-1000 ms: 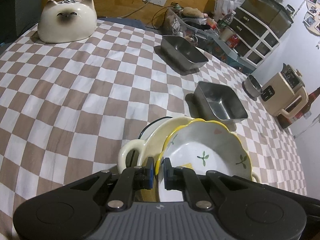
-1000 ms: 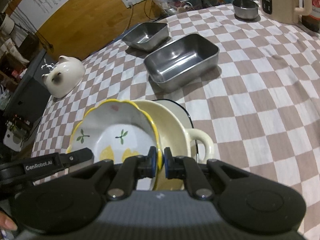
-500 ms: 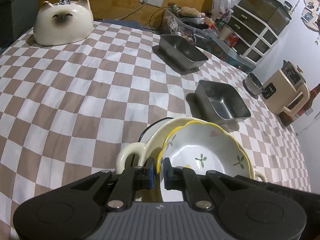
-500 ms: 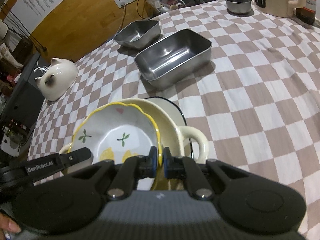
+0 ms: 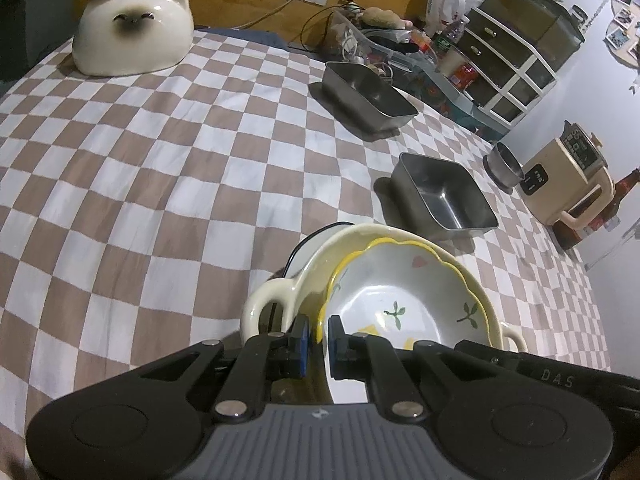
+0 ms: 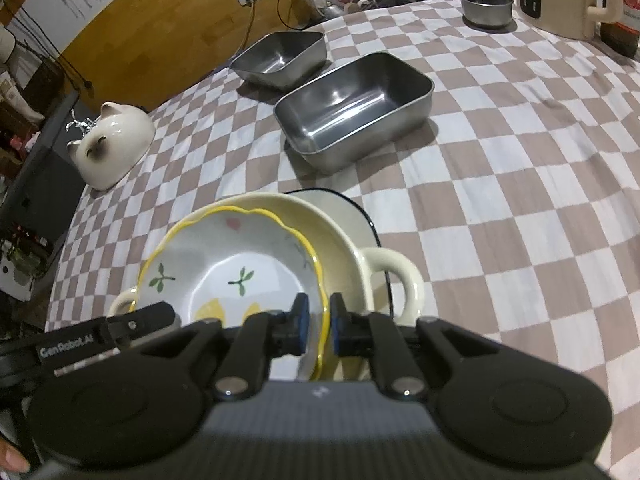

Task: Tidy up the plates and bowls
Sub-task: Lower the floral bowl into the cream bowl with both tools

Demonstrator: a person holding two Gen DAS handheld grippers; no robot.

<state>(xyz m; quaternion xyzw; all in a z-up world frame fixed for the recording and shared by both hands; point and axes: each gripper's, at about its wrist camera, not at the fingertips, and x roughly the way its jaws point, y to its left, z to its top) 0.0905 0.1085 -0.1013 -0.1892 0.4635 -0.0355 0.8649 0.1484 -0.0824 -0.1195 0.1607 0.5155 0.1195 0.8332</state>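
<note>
A white bowl with a wavy yellow rim (image 5: 400, 304) (image 6: 232, 264) sits inside a cream two-handled bowl (image 5: 316, 256) (image 6: 332, 240). Both rest on a dark-rimmed plate (image 5: 316, 236) (image 6: 340, 200) on the checked cloth. My left gripper (image 5: 318, 340) is shut on the near-left part of the yellow rim. On the opposite side my right gripper (image 6: 320, 326) has the rim between its pads, and its jaws are opening slightly. Each gripper's body shows in the other's view, the left gripper (image 6: 104, 340) and the right gripper (image 5: 560, 376).
Two rectangular steel trays (image 5: 368, 92) (image 5: 444, 196) stand beyond the stack. A cat-shaped ceramic piece (image 5: 132, 36) sits at the far left. A small steel bowl (image 5: 504, 160) and a beige kettle (image 5: 568, 176) stand at the right edge. Cluttered shelves lie behind.
The yellow-rimmed bowl has sunk a little deeper into the cream bowl. The right gripper's pads stand slightly wider around the rim. Both hands stay where they were.
</note>
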